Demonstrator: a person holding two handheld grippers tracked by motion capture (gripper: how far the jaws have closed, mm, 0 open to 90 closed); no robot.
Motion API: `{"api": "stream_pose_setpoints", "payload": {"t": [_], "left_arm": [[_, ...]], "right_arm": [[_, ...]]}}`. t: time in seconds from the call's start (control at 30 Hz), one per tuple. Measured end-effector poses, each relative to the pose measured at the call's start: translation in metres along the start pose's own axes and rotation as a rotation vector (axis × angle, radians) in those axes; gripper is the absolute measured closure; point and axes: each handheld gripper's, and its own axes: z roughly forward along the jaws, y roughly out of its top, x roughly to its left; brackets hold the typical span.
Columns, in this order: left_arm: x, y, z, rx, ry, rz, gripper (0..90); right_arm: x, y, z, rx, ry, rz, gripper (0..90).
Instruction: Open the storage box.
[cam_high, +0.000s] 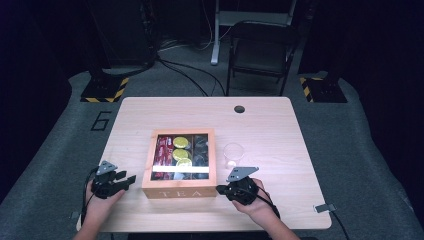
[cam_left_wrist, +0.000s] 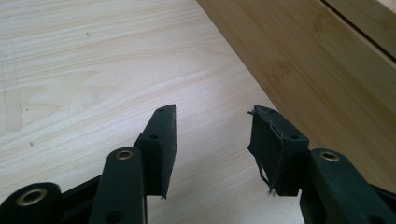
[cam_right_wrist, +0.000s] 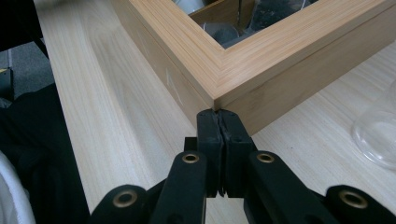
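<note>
The tea box (cam_high: 179, 164) sits near the middle of the bench (cam_high: 280, 130), closer to the person's edge, its front marked TEA. It is a stiff wooden box with a glazed lid, so it looks fairly heavy and rigid, and the smooth sides would likely be slippery under plain pads. The pane is the fragile part. The best hold is probably the lid's front edge or a corner, where the seam between lid and base runs.

The right gripper (cam_right_wrist: 218, 116) has its jaws pressed together with nothing between them, tips touching the box's near right corner just at that seam. The left gripper (cam_left_wrist: 212, 140) rests beside the box's left wall, jaws partly apart and holding nothing, bare bench between them.

A clear glass (cam_high: 233, 155) stands just right of the box, close to the right hand; it could tip if the box slides.

The bench is pale wood grain, flat and clean. Around it lie grey floor, a folding chair (cam_high: 260, 50) and dark stands.
</note>
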Motion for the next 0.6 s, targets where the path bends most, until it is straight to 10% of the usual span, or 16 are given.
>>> {"api": "stream_pose_setpoints", "payload": {"t": [0.6], "left_arm": [[-0.004,-0.001,-0.012,-0.040,-0.013,-0.006,50.7]], "right_arm": [[-0.002,0.016,-0.003,-0.018,0.031,0.027,87.7]]}}
